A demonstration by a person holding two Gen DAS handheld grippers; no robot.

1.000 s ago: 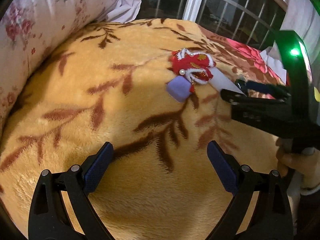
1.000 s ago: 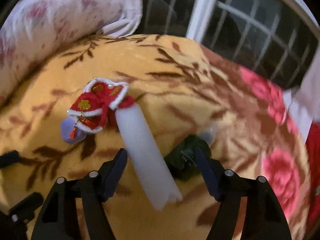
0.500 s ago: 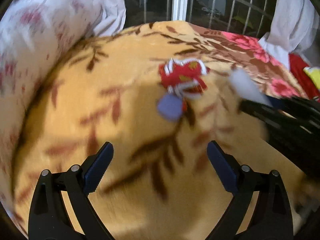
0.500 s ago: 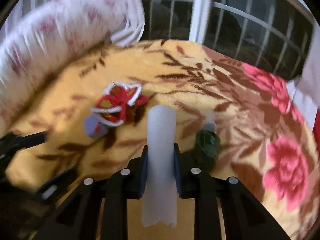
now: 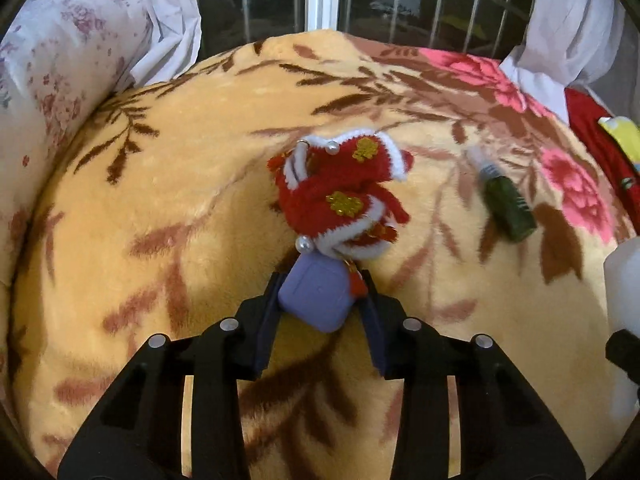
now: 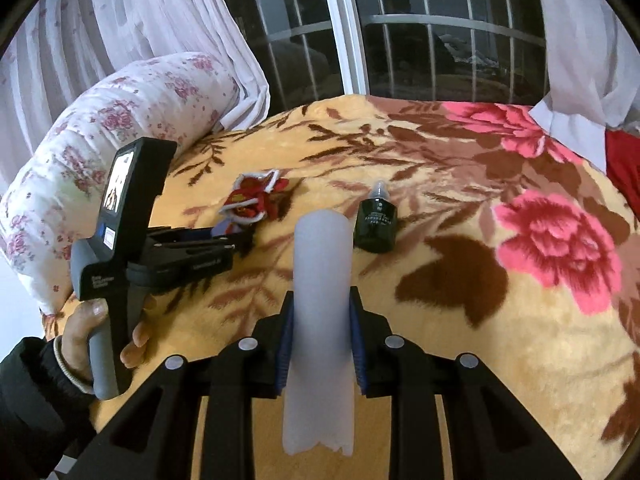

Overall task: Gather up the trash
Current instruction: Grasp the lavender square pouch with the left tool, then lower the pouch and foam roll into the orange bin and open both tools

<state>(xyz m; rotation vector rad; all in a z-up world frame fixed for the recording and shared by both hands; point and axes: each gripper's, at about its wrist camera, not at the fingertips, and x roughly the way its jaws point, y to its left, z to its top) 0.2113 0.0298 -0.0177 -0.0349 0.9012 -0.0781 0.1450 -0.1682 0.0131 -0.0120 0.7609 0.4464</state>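
My left gripper (image 5: 320, 300) is shut on a small purple case (image 5: 314, 300) that lies on the yellow floral blanket (image 5: 160, 200). A red and white plush ornament (image 5: 340, 188) touches the case's far edge. My right gripper (image 6: 322, 340) is shut on a white translucent tube (image 6: 320, 312) and holds it above the blanket. The tube's end also shows at the right edge of the left wrist view (image 5: 624, 300). A dark green bottle (image 6: 376, 220) lies on the blanket beyond the tube; it also shows in the left wrist view (image 5: 508, 206).
A floral pillow (image 6: 100, 152) lies along the left. A window with bars (image 6: 400, 40) and white curtains (image 6: 160, 20) are behind the bed. Red cloth (image 5: 592, 128) and a yellow item (image 5: 624, 136) sit at the far right.
My left gripper moved forward and closed on the purple case. My right gripper closed on the white tube and lifted it off the blanket.
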